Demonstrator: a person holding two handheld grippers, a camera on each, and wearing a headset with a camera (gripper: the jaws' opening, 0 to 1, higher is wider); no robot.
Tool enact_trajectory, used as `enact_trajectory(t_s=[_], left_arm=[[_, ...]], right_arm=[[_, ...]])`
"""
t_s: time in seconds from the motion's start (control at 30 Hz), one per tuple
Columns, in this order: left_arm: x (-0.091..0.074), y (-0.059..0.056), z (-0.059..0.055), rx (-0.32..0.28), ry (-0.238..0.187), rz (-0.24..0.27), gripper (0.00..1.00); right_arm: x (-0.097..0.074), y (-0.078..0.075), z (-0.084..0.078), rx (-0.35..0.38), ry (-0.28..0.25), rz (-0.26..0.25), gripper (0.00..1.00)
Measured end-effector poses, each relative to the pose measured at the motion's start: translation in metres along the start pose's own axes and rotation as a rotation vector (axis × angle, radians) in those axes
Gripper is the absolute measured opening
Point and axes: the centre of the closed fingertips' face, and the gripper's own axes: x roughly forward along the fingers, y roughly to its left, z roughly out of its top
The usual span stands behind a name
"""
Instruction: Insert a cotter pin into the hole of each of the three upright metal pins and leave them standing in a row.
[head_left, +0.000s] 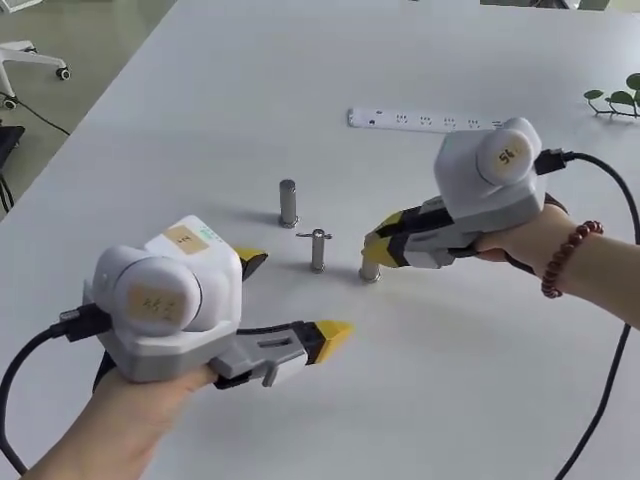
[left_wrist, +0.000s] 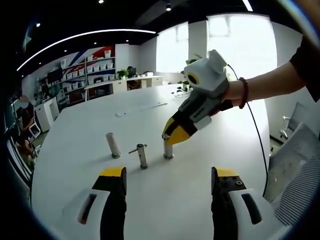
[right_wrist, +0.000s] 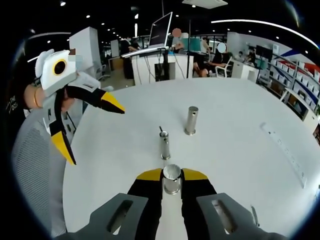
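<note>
Table (head_left: 300, 80): white and wide, with three metal pins standing on it in a slanted row.
Far pin (head_left: 288, 203): upright at the far-left end of the row in the head view, well apart from both grippers.
Middle pin (head_left: 318, 250): upright between the other two, and there's a cotter pin (head_left: 305, 234) poking out sideways near its top.
Near pin (head_left: 370, 271): upright at the right end of the row, base on the table, upper part tucked between the right gripper's fingers.
Right gripper (right_wrist: 172, 176): reaches in from the right in the head view, a bead bracelet (head_left: 565, 258) showing just behind it. In its own view the yellow fingers sit narrow, one on each side of the near pin and pressed against it. That pin is clamped.
Left gripper (head_left: 292, 298): low at the near left of the head view. Fingers are spread wide, yellow tips well apart, nothing between them.
Left gripper view: looks straight across at the row. All three pins stand beyond the open fingers, and the right gripper angles down onto the rightmost one.
Right gripper view: the three pins line up one behind another, clamped pin closest, cotter-pinned one next, far pin last. The left gripper hangs off to the left with fingers splayed.
Spacing: the left gripper is near the middle pin but touches none of the pins, and the two grippers are apart.
Background: a power strip (head_left: 425, 121) lies flat further back on the table, and a plant (head_left: 618, 100) sits at the far right edge.
</note>
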Motion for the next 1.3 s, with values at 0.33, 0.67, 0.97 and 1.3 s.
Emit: enact_trajectory(t_s=[0.33, 0.67, 0.97, 1.3], left_arm=[[-0.0006, -0.0005, -0.0004, -0.004, 0.001, 0.000, 0.68], [0.0001, -0.0024, -0.0005, -0.006, 0.004, -0.005, 0.68], [-0.0006, -0.0033, -0.0009, -0.006, 0.006, -0.008, 0.68], [-0.0024, -0.0031, -0.0002, -0.006, 0.004, -0.004, 0.68]], right_arm=[[-0.0027, 0.0042, -0.0042, 0.000, -0.002, 0.008, 0.08], [-0.0045, 0.0044, -0.0056, 0.001, -0.021, 0.029, 0.08], [-0.0044, 0.0063, -0.0040, 0.007, -0.014, 0.049, 0.09], [-0.0046, 0.0101, 0.0014, 0.040, -0.040, 0.061, 0.18]])
